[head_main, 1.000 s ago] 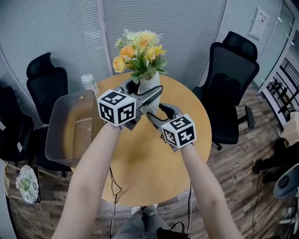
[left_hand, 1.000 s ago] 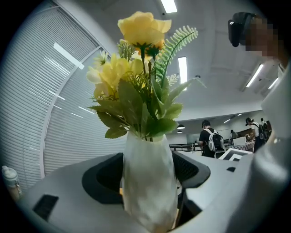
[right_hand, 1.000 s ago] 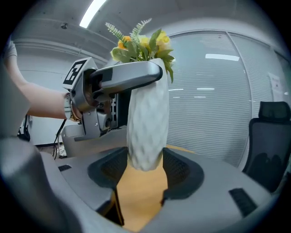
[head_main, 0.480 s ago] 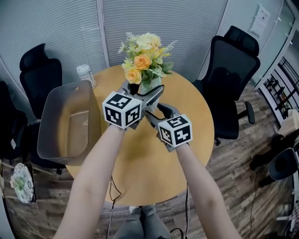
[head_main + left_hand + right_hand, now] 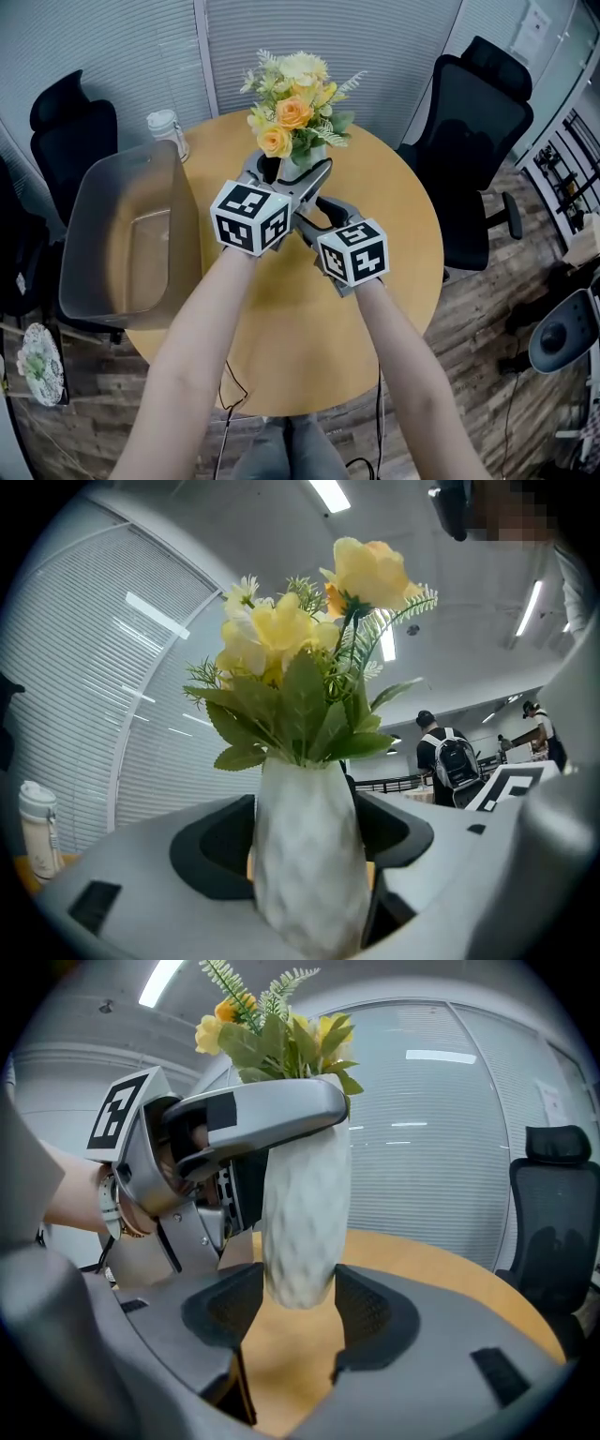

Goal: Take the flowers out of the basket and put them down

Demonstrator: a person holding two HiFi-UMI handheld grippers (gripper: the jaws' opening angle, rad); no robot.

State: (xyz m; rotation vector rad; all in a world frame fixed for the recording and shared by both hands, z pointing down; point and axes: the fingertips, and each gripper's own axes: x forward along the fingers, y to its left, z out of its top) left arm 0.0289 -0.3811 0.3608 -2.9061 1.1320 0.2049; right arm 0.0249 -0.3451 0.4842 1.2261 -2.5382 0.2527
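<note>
A white textured vase (image 5: 300,169) with yellow and orange flowers (image 5: 292,103) hangs upright over the round wooden table (image 5: 309,319), held by both grippers. My left gripper (image 5: 289,171) is shut on the vase body (image 5: 305,855), one jaw on each side. My right gripper (image 5: 306,208) grips lower down; its jaws are closing, and the vase's bottom end (image 5: 302,1241) sits between its pads (image 5: 370,1312), touching them. The left gripper (image 5: 262,1115) shows above them in the right gripper view. The grey basket (image 5: 103,187) stands to the left with no flowers in it.
A lidded clear bottle (image 5: 166,131) stands at the table's far left edge behind the basket. Black office chairs (image 5: 478,122) (image 5: 70,112) stand round the table. Cables hang off the near edge (image 5: 230,375). Bare tabletop lies under the vase.
Both grippers have kept hold of the vase and brought it in from the table's far edge toward its middle. The basket has stayed where it was.
</note>
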